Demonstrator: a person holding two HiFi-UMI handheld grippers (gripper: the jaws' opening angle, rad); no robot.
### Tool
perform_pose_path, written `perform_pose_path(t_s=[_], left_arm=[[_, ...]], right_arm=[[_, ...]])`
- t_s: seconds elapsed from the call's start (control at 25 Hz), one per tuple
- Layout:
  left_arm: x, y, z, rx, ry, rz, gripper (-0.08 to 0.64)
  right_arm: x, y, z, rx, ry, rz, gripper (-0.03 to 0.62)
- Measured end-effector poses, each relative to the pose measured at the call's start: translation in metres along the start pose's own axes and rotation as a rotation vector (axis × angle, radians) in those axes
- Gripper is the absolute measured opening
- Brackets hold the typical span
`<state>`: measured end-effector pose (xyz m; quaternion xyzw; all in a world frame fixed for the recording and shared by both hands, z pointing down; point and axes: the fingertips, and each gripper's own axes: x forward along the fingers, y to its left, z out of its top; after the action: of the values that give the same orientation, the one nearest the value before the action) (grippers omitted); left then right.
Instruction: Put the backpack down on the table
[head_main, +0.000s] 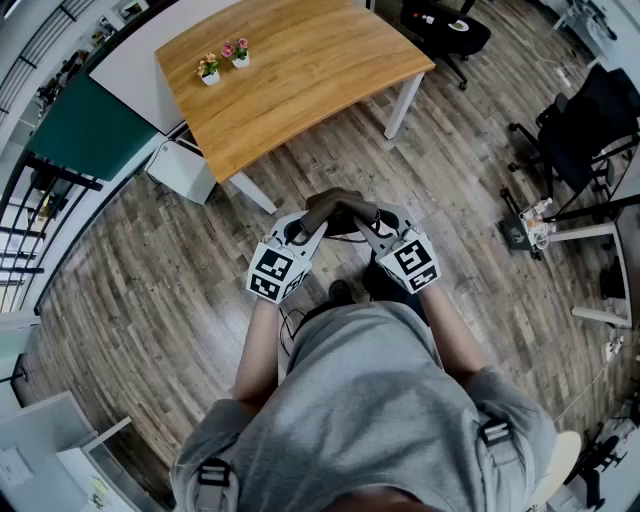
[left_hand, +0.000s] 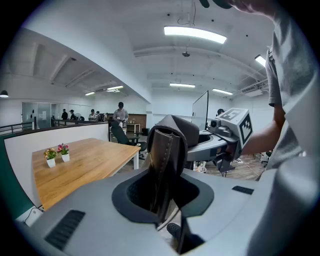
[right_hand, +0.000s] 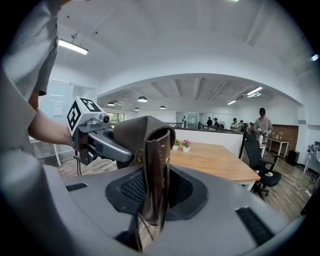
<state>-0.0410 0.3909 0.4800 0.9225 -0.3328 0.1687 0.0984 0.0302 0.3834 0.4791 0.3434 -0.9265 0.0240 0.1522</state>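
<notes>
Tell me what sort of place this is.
Most likely an open-plan office: a wooden table with small potted flowers, rolling office chairs on a plank floor, and long strip lights overhead.

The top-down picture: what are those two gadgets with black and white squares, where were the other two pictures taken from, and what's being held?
No robot: a person holds a two-jaw gripper in each hand, the left gripper and the right gripper; the patterned cubes are part of them. That picture comes from a camera on the person's head; the other two from cameras riding on each gripper. Both grippers are shut on dark leather parts of the backpack. The wooden table holds two small flower pots; the backpack is not on it yet.
</notes>
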Motion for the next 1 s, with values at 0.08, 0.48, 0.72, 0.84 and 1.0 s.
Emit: perform_pose_path(t_s=[0.08, 0.48, 0.72, 0.84, 1.0], left_arm=[[-0.002, 0.0, 0.002, 0.004, 0.001, 0.001, 0.083], [-0.01, 0.001, 0.002, -0.004, 0.0, -0.002, 0.083], [-0.013, -0.002, -0.002, -0.015, 0.002, -0.009, 0.083], [-0.008, -0.006, -0.006, -0.009, 0.01, -0.01, 0.083], [-0.001, 0.0, -0.007, -0.012, 0.012, -0.004, 0.083]], right_arm=[[-0.001, 0.001, 0.002, 0.004, 0.009, 0.0, 0.084], [0.002, 0.008, 0.008, 0.001, 0.001, -0.007, 0.084], [-0.002, 0.014, 0.004, 0.011, 0.015, -0.002, 0.086], [-0.004, 0.008, -0.003, 0.008, -0.002, -0.004, 0.091], [0.003, 0.002, -0.004, 0.005, -0.004, 0.0, 0.089]])
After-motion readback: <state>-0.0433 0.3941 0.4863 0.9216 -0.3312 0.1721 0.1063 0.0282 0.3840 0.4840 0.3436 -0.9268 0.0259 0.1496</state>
